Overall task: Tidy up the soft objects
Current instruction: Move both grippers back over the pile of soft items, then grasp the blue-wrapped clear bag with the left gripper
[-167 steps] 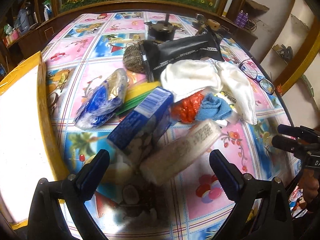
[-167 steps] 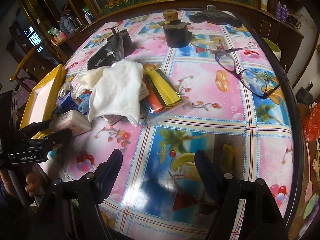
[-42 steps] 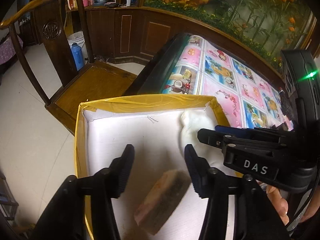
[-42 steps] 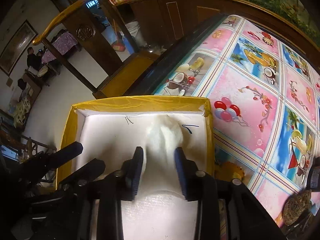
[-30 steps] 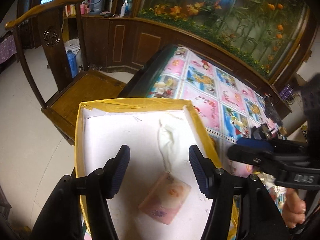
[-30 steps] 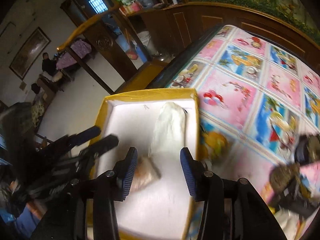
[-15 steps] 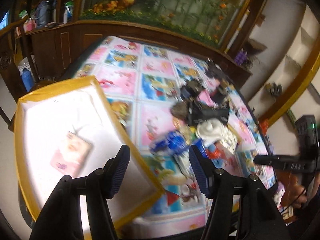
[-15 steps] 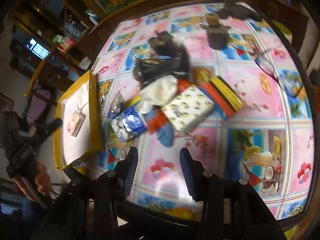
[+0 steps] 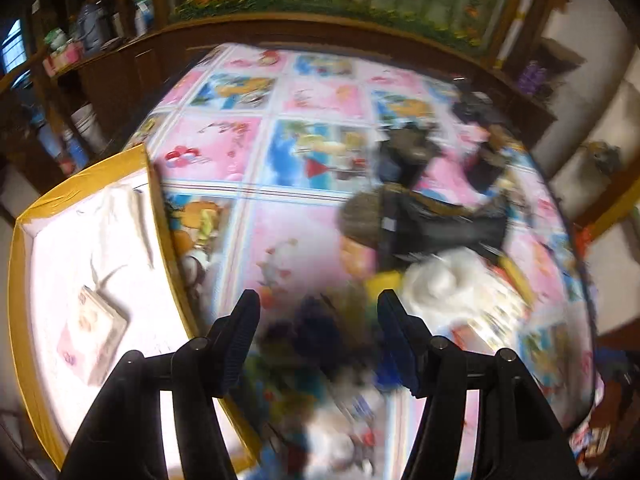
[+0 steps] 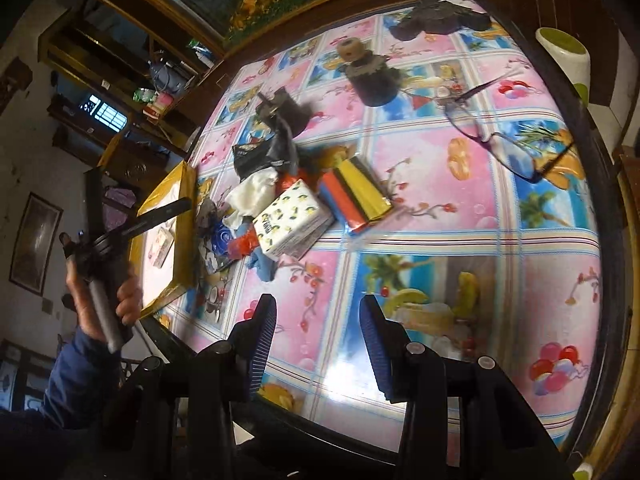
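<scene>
A: What can't you make out?

B: The left wrist view is smeared with motion blur. The pile under the left gripper [image 9: 318, 306] is dark blue and white mush; only the white cloth [image 9: 444, 280] and a black bag [image 9: 440, 228] read at all. The table [image 10: 460, 208] runs out of frame at the near edge in both views.

A: What has changed?

B: A second ago both grippers hung over the yellow-rimmed box [image 9: 80, 168] at the table's left edge. Now both face the middle of the table, over the pile.

A: And the box?

B: In it lie a crumpled white cloth item [image 9: 120, 216] toward the far end and a pink tissue pack [image 9: 94, 334] nearer, apart from each other.

A: The grippers?

B: The left one's jaws stand partly apart with nothing between them. The right gripper [image 10: 316, 328] is also parted and empty above bare tablecloth. The remaining soft things sit near the box: lemon-print tissue pack [image 10: 290, 222], blue cloth [image 10: 262, 266], coloured cloth stack [image 10: 354, 196]. Glasses [image 10: 500, 136] lie toward the right edge
</scene>
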